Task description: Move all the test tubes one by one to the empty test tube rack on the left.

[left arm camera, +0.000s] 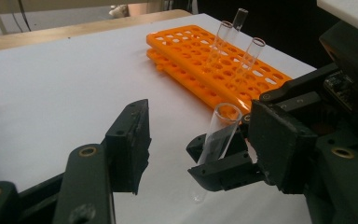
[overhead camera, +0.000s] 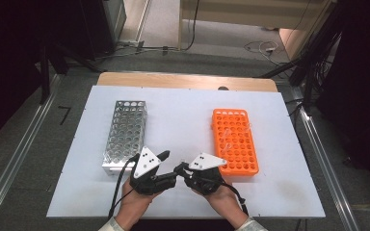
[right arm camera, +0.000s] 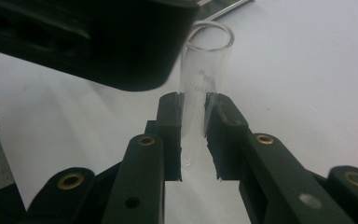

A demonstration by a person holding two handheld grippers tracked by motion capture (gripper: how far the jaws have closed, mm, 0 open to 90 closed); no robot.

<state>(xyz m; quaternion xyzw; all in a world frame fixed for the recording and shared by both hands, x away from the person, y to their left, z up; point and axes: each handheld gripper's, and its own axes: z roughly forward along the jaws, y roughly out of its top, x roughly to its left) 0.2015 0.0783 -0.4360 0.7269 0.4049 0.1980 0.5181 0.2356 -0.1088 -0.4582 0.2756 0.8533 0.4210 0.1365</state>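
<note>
Right gripper (right arm camera: pixel 193 135): clamped on a clear test tube (right arm camera: pixel 200 84), upright.
Left gripper (left arm camera: pixel 200 140): jaws apart, apparently either side of the tube, not pressing.
Orange rack (overhead camera: pixel 234 139): on the desk (overhead camera: pixel 183 115), nearby.

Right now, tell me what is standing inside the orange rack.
The orange rack holds three clear test tubes in its far holes; the rest look empty. Their bottoms are hidden inside the rack. A fourth tube is outside it, gripped in the right claw.

White worktop (overhead camera: pixel 183 120) carries two racks, well apart: a metal tube rack (overhead camera: pixel 125 134) at left, an orange tube rack (overhead camera: pixel 234 142) at right.
</note>
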